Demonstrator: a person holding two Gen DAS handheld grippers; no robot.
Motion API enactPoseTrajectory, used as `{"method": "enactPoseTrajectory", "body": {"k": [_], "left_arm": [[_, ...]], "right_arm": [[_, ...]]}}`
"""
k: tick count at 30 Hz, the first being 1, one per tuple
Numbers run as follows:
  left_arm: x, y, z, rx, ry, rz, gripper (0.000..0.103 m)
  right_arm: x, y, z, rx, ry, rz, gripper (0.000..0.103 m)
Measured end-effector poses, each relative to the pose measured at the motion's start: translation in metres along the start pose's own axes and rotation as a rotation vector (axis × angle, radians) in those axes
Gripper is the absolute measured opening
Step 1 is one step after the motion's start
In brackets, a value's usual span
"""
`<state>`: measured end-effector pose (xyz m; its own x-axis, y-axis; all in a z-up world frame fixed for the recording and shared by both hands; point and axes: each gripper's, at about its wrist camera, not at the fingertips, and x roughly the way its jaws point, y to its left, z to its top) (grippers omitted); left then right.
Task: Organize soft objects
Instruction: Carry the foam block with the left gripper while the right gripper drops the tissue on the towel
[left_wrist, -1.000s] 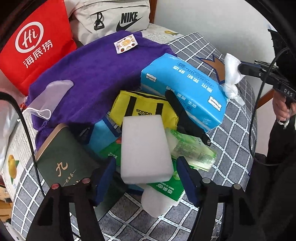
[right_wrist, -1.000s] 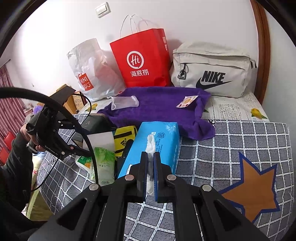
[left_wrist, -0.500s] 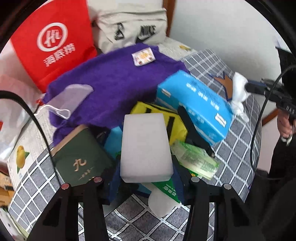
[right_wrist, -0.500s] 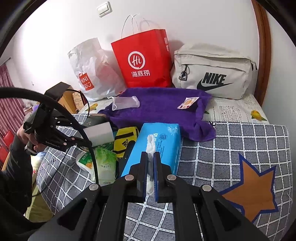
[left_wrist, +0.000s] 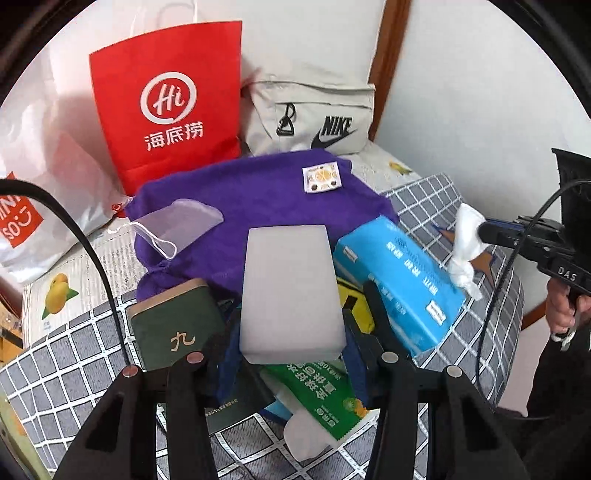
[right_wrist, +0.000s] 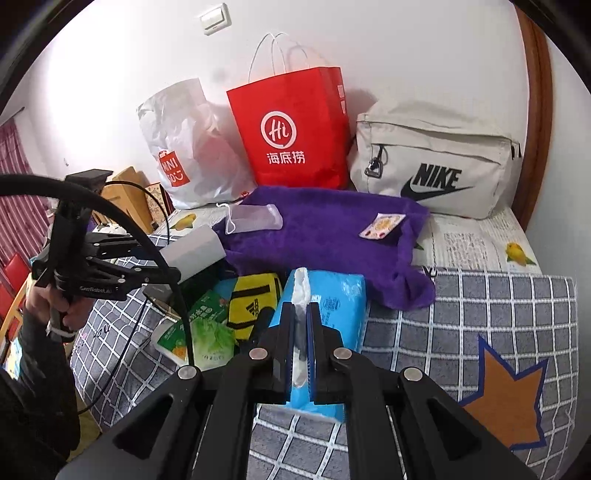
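Left gripper holds the white sponge block between its blue pads, jaws at a middle width set by the block. The block fills the centre of the left wrist frame, its long axis running straight ahead along the fingers, toward the purple towel at centre frame. It appears clear of the clutter beneath it: the green wipes pack, the yellow pouch and the dark green box.

Right gripper is pinched nearly shut on a white tissue drawn from the blue tissue pack, which lies lengthwise ahead of it at lower centre of the right wrist frame.

Judgement: any placement on the towel lies directly forward of the left gripper, which is the nearer hand to it; the right gripper is occupied.

Right wrist view shows the block held up at centre left, above the checked bed cover, which the left wrist view cannot confirm. Left wrist view shows the tissue hanging crumpled from the right gripper at the right edge, away from the pack.
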<state>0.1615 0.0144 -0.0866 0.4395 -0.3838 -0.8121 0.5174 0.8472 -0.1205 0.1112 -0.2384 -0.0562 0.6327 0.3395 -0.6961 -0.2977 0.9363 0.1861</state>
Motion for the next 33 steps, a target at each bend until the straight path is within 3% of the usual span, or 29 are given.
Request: {"method": "enactPoseTrajectory", "body": {"k": [16, 20, 26, 33], "left_arm": [[-0.014, 0.029, 0.022, -0.130, -0.128, 0.076, 0.047], [-0.010, 0.035, 0.033, -0.134, -0.133, 0.104, 0.047], [0.007, 0.041, 0.051, -0.118, -0.121, 0.128, 0.047], [0.030, 0.053, 0.067, -0.122, -0.105, 0.141, 0.047]], "right_arm": [[0.032, -0.014, 0.054, -0.007, -0.035, -0.033, 0.006], [0.048, -0.023, 0.070, -0.014, -0.053, -0.080, 0.006], [0.085, -0.046, 0.090, 0.038, -0.044, -0.057, 0.006], [0.125, -0.067, 0.094, 0.073, 0.027, -0.029, 0.006]]}}
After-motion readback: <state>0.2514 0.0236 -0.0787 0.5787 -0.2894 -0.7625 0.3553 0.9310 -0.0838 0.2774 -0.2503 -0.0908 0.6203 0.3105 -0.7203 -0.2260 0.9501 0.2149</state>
